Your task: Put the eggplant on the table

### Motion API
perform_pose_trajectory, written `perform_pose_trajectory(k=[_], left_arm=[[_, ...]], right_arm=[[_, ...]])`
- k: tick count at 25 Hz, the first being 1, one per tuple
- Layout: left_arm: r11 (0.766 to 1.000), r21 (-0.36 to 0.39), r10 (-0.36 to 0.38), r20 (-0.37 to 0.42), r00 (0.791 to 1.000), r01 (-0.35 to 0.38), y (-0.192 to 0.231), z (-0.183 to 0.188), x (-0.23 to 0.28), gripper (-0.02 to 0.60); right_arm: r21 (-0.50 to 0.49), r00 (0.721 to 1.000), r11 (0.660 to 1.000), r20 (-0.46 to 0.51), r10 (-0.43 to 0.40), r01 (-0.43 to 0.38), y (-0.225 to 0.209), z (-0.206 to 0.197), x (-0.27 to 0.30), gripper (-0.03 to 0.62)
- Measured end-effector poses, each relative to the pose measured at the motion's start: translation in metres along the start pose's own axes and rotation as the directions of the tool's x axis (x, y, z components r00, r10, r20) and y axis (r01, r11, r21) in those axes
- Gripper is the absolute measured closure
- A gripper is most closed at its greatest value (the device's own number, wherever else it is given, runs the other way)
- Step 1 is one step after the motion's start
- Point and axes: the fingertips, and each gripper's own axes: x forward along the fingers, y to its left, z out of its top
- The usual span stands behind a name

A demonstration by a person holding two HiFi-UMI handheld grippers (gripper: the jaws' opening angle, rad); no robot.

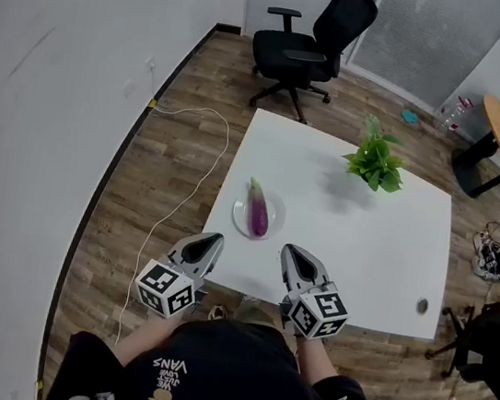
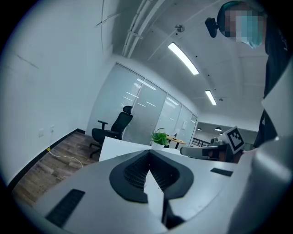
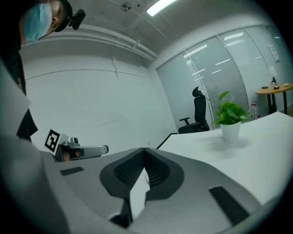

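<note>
**Item 1. My left hand-held gripper** (image 1: 211, 239), lower centre of the head view. The jaws are fully together and have hold of nothing. Its own view shows the tips (image 2: 149, 153) meeting with only air in front.

**Item 2. My right hand-held gripper** (image 1: 294, 251), just right of the first. The jaws are likewise closed on nothing (image 3: 145, 151). Both hover at the near edge of the counter (image 1: 364, 249), apart from everything on it.

**Item 3. Eggplant** (image 1: 256, 212), purple with a green stem end. It lies lengthwise on a small white plate (image 1: 276, 217), just above the two grippers in the frame, so it is not yet on the bare counter.

**Item 4. Potted plant** (image 1: 374, 162), upper right of the counter, well apart from the plate.

**Item 5. Surroundings.** An office chair (image 1: 316, 41) sits at top centre and a cable (image 1: 189, 171) lies on the floor at left.

**Hazards, as I judge them:**
- Going in with the jaws closed would shove the eggplant instead of taking it. It could roll off the plate, or the plate could skid.
- The plate sits near the counter's lower edge, so a push toward me could send either one to the floor.
- The skin looks glossy and the body tapers. A pinch near an end may squirt it out, while a hard squeeze at the middle may bruise it.
- A low approach could catch the plate's rim and lift or drag it along.
- Both grippers aim at the same small spot, so they may knock each other if both reach.
- Setting it down while it is rolling could let it travel, as the counter has no lip that I can see.
</note>
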Motion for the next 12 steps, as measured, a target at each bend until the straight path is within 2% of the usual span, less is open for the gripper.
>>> perform_pose_trajectory(k=[8,12], left_arm=[[0.998,0.069,0.005,0.046,0.999,-0.009,-0.015,0.007,-0.018,0.571],[0.998,0.058,0.003,0.062,0.998,-0.006,-0.017,0.010,-0.024,0.571]], right_arm=[[-0.056,0.999,0.998,0.034,-0.005,0.007,0.016,0.003,-0.017,0.576],[-0.070,0.999,0.998,0.048,-0.007,0.011,0.021,0.008,-0.022,0.576]])
